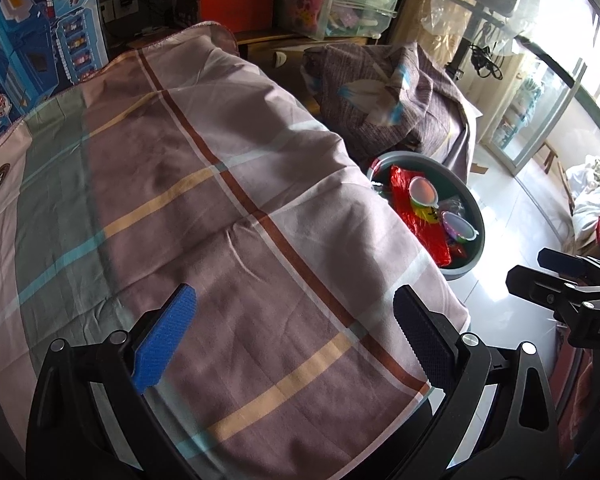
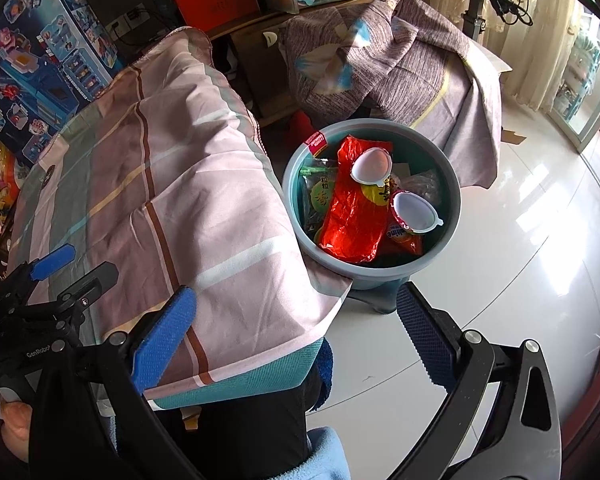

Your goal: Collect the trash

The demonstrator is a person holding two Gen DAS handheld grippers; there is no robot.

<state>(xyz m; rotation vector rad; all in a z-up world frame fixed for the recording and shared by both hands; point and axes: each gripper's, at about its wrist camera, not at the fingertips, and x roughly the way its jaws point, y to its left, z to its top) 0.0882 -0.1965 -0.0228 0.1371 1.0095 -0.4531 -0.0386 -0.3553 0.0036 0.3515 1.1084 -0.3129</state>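
Both the left hand-held gripper (image 1: 296, 340) and the right hand-held gripper (image 2: 296, 340) are spread and hold nothing. The red wrapper (image 2: 354, 204) in the bin (image 2: 452, 220) looks light, thin and slippery. I would pinch it at a crumpled edge.

"GenRobo" on the left gripper (image 2: 66, 276) body, "DAS" on the right gripper (image 1: 572, 276) (both cut off), Chinese characters on green packet (image 2: 320, 196)

green packet (image 2: 319, 200) partly under red wrapper (image 2: 354, 208), bin (image 1: 474, 256) half behind checked cloth (image 1: 220, 200)
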